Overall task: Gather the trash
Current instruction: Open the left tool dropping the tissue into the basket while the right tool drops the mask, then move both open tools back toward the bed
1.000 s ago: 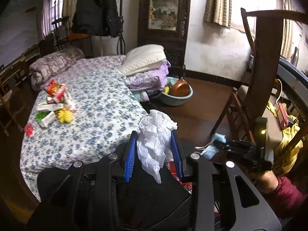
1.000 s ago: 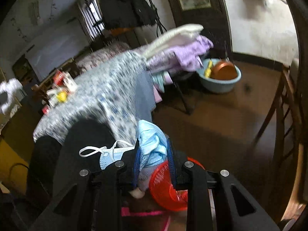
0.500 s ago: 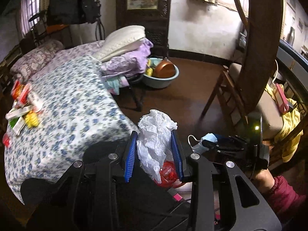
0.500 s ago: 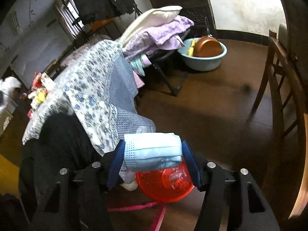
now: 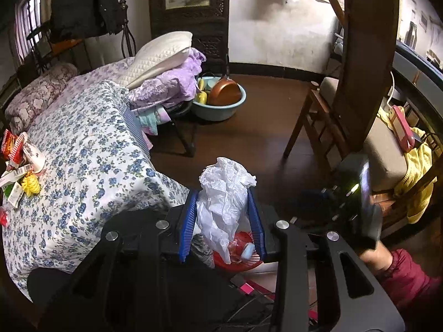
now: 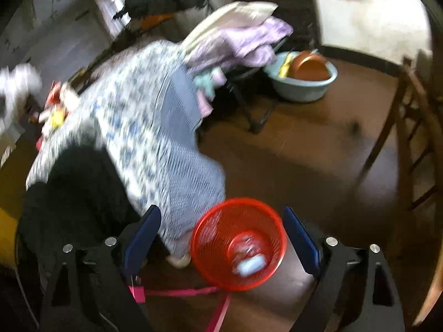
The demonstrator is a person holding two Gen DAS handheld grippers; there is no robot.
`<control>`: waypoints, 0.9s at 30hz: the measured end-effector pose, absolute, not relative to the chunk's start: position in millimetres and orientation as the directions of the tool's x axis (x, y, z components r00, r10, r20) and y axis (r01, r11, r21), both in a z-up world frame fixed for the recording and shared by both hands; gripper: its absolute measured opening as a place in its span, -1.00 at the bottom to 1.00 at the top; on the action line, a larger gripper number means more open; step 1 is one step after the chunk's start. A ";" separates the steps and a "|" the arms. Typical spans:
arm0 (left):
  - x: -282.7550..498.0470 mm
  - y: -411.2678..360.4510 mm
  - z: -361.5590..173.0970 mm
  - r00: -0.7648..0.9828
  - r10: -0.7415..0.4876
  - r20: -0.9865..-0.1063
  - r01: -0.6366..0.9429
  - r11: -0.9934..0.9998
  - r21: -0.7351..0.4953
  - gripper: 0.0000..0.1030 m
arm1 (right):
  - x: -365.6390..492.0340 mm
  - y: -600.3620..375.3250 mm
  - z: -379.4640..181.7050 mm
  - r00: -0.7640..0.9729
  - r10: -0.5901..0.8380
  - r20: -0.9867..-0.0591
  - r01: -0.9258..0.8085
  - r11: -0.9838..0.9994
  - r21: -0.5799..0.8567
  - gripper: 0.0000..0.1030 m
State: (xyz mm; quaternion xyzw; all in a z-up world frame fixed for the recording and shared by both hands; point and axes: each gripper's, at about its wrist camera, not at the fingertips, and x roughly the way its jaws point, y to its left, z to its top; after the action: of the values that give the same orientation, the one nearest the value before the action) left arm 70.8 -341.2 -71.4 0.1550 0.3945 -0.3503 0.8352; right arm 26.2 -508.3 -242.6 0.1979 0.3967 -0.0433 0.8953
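Note:
My left gripper (image 5: pixel 224 222) is shut on a crumpled white plastic bag (image 5: pixel 224 199) and holds it above the red mesh trash basket (image 5: pixel 243 260) on the floor. My right gripper (image 6: pixel 223 235) is open and empty, wide over the same red basket (image 6: pixel 216 232). A light blue face mask (image 6: pixel 250 265) lies inside the basket; it also shows in the left wrist view (image 5: pixel 247 250). More trash, red snack wrappers (image 5: pixel 12 145) and a yellow piece (image 5: pixel 30 185), lies on the floral bedspread (image 5: pixel 83 149) at the far left.
A blue basin (image 5: pixel 221 108) with a copper pan stands on the dark floor. A wooden chair (image 5: pixel 332 127) stands at the right. Folded purple bedding and a pillow (image 5: pixel 163 55) sit behind the bed. A pink strap (image 6: pixel 180 292) lies by the basket.
My right gripper opened and the blue face mask dropped into the red basket. My left gripper with the white bag moved closer over the basket.

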 end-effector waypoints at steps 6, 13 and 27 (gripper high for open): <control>68.0 -365.2 -83.4 0.395 -0.462 -0.794 0.749 0.663 -0.013 -0.27 | 4.7 -541.3 -207.9 0.756 0.016 -0.654 0.283 0.894 0.348 0.70; 66.7 -400.4 -94.3 0.333 -0.461 -0.823 0.785 0.619 -0.029 0.40 | -3.6 -553.6 -198.1 0.783 -0.003 -0.622 0.287 0.889 0.357 0.70; 78.5 -368.2 -76.9 0.442 -0.435 -0.784 0.701 0.714 -0.001 0.71 | -2.6 -543.5 -190.3 0.795 0.030 -0.605 0.260 0.885 0.386 0.70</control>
State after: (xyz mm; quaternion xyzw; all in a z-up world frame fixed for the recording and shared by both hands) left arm 78.5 -368.2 -76.9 0.1644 0.4036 -0.3409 0.8330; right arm -2.6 -543.5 -190.3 0.2311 0.3136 -0.0625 0.9189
